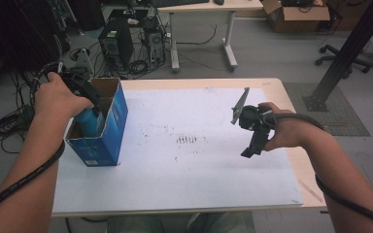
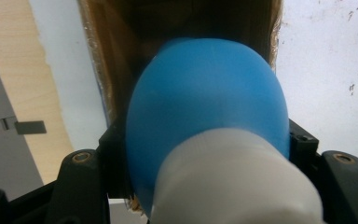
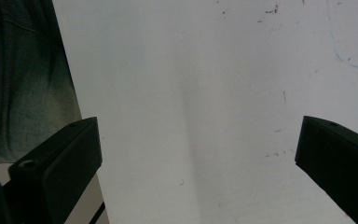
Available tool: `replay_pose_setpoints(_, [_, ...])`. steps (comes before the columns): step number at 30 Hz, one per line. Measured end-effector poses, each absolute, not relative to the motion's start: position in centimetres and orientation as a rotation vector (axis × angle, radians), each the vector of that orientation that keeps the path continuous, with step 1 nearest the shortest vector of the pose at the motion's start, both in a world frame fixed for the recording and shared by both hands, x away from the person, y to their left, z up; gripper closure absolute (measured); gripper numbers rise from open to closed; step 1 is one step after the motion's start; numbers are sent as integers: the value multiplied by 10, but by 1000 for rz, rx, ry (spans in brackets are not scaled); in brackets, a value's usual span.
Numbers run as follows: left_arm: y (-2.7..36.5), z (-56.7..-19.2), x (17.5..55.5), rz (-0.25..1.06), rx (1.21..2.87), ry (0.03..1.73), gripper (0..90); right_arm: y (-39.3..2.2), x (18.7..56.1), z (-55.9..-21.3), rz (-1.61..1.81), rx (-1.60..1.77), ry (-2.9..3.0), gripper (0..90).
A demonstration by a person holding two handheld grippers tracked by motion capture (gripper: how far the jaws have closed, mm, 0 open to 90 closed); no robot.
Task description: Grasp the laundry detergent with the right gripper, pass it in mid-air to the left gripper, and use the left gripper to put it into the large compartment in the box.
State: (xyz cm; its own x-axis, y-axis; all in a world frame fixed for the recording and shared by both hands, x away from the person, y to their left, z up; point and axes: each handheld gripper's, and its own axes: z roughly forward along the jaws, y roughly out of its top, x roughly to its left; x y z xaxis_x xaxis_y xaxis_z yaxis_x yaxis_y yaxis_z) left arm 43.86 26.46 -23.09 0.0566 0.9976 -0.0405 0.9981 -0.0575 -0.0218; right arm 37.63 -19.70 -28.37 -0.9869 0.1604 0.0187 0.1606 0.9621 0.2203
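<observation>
A blue box point(image 1: 109, 132) of cardboard stands open-topped on the left of the white sheet point(image 1: 184, 170). My left gripper point(image 1: 91, 112) reaches down into its mouth, shut on a rounded blue object point(image 1: 87, 120) with a white end. In the left gripper view the blue object point(image 2: 205, 98) sits between the two black jaws, its white end point(image 2: 233, 182) nearest the camera, with the box's brown inside point(image 2: 121, 42) behind it. My right gripper point(image 1: 250, 148) hovers over the sheet's right side, open. In the right gripper view my right gripper point(image 3: 198, 144) holds nothing, with bare sheet point(image 3: 191, 70) under it.
The wooden table point(image 1: 277, 87) shows past the sheet at the back and right edges. On the floor behind stand computer towers point(image 1: 116, 43) with cables, a second desk point(image 1: 201, 29), a cardboard carton point(image 1: 296, 17) and a black slanted post point(image 1: 345, 53).
</observation>
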Motion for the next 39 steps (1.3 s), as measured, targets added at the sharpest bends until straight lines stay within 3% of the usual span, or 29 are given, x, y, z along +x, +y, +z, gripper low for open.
replay_pose_setpoints(39, [264,-271,435,-42,2269,2173,379,-199,374,-286,-362,-267,-3111,3])
